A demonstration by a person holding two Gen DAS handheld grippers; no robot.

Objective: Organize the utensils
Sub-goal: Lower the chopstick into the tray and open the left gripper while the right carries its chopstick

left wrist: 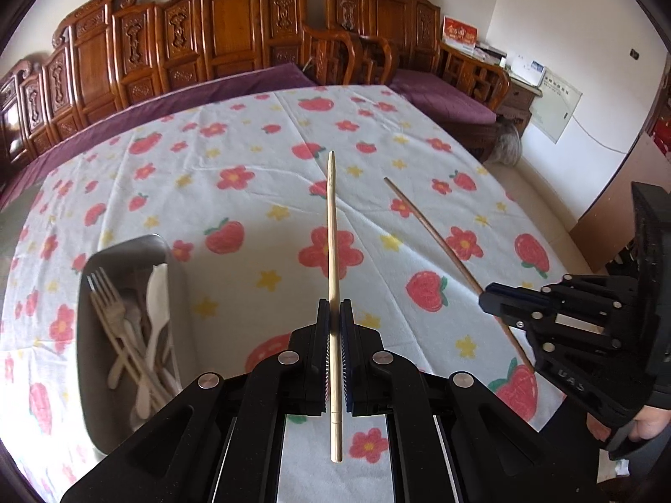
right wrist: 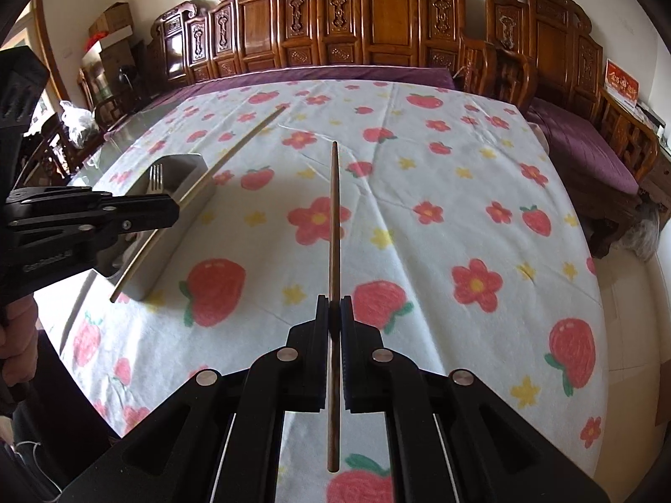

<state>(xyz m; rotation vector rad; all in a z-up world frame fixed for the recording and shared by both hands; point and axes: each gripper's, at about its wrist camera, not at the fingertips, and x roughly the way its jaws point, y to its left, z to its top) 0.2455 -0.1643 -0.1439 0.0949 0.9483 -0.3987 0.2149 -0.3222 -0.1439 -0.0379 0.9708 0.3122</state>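
The left gripper (left wrist: pixel 334 310) is clamped on a pale chopstick (left wrist: pixel 332 226), its pads pressed against both sides of the stick. The stick runs straight ahead between the fingers, its thin tip lifted above the tablecloth (left wrist: pixel 235 159) and its thick end sticking out behind the pads. The right gripper (right wrist: pixel 334 306) is likewise clenched on a brown chopstick (right wrist: pixel 334 209), which points forward along the fingers with its butt hanging out below the pads. In the left wrist view the right gripper (left wrist: pixel 488 295) shows at the right edge, the brown chopstick (left wrist: pixel 432 234) slanting through it up and away over the cloth, and part of a hand (left wrist: pixel 648 425) shows beneath the tool. In the right wrist view the left gripper (right wrist: pixel 174 209) comes in from the left edge, the pale chopstick (right wrist: pixel 235 151) crossing in front of the tray (right wrist: pixel 184 226). Both sticks appear clear of the cloth. The metal tray (left wrist: pixel 180 293) sits on the cloth at the left, holding a fork (left wrist: pixel 109 297) and several pale spoons (left wrist: pixel 159 289) piled lengthwise. The cloth is white with red strawberries, flowers and yellow stars. Behind the table stands a carved wooden bench (left wrist: pixel 235 33) with purple cushions (left wrist: pixel 444 96).
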